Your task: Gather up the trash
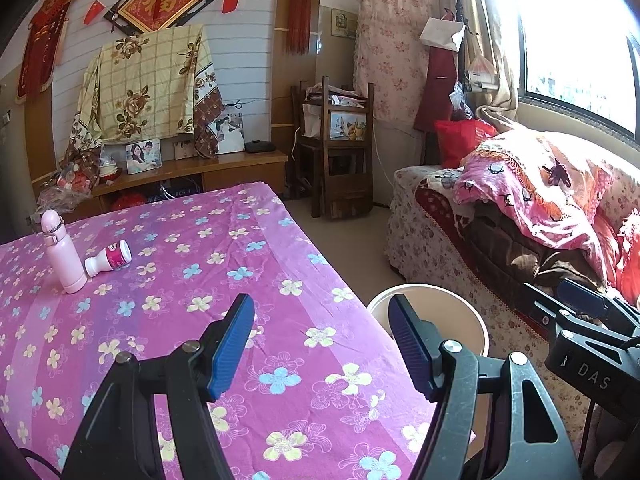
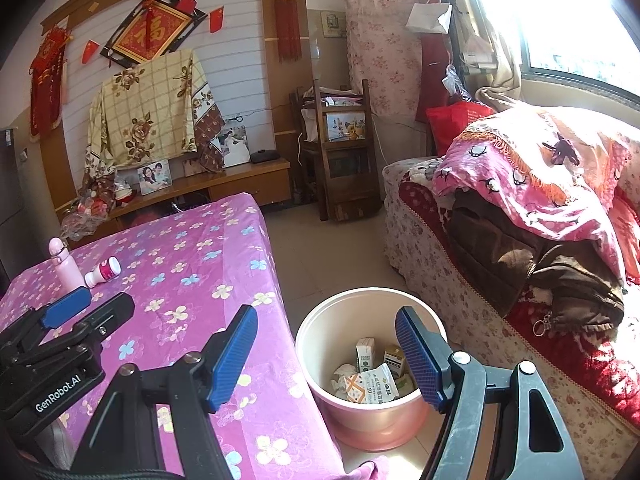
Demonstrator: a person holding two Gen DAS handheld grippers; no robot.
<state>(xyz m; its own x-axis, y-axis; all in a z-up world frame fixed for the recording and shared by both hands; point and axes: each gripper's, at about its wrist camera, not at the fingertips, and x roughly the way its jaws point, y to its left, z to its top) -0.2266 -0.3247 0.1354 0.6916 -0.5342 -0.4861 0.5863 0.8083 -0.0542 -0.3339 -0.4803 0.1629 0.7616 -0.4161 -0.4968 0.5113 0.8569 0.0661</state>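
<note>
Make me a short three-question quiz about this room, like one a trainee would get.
1. True or false: the small white bottle with the pink label stands upright on the table.
2. What lies in the pink bucket on the floor?
A. small cartons and crumpled wrappers
B. folded clothes
C. nothing
3. Fill in: neither the left hand-held gripper nor the right hand-held gripper holds ____.

Key: 1 false, it lies on its side beside the upright pink flask. 2 A. 3 anything; both are open.
</note>
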